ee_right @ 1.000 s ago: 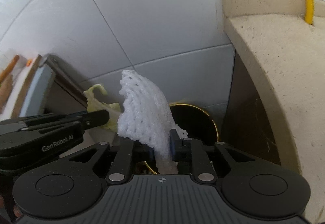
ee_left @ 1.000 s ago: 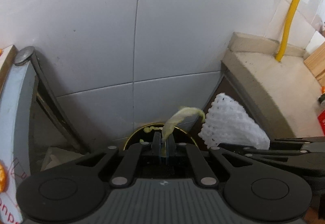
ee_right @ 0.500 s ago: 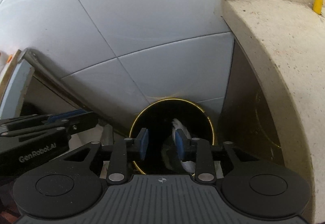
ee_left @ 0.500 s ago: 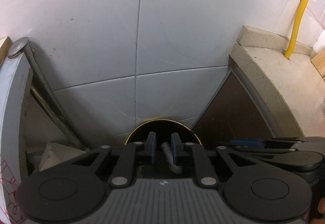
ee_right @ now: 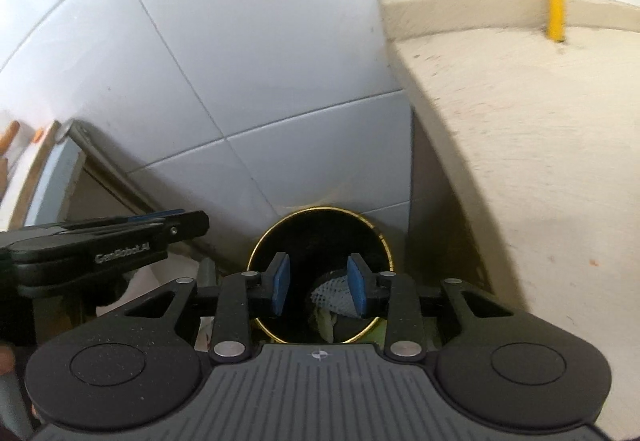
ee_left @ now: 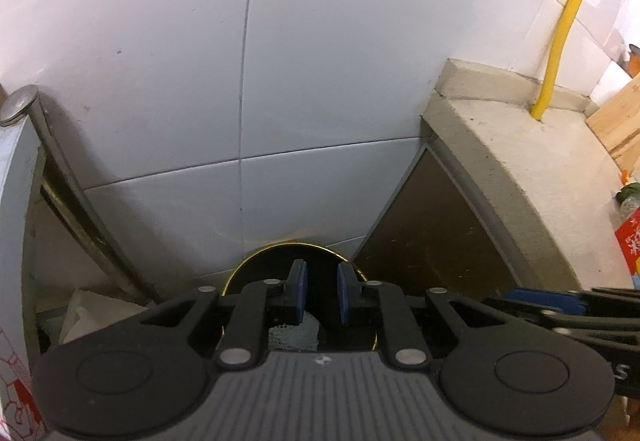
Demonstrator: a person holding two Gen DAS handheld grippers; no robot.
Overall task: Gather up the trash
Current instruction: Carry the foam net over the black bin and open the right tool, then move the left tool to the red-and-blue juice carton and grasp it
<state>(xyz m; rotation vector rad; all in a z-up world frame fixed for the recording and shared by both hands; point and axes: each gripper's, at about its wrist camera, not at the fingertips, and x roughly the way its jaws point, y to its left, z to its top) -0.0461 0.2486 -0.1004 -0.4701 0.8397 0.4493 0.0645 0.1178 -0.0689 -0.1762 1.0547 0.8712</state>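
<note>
The right wrist view looks straight down into a black bin with a gold rim standing against the white tiled wall, and it shows what the other view barely catches: a white foam net sleeve lying inside the bin with a pale yellow-green scrap, possibly a peel, beside it. The left wrist view shows only the far arc of the bin and a speckled whitish patch of the foam net low between its fingers; it alone shows wooden boards and a red packet at the far right of the beige stone tabletop, where a yellow pipe meets the surface. Both claws point steeply down over the bin's mouth, side by side. The left claw stands slightly parted with nothing gripped. The right claw is parted wider, its jaws opening, and its blue pads press on nothing; the trash lies below them in the bin.
</note>
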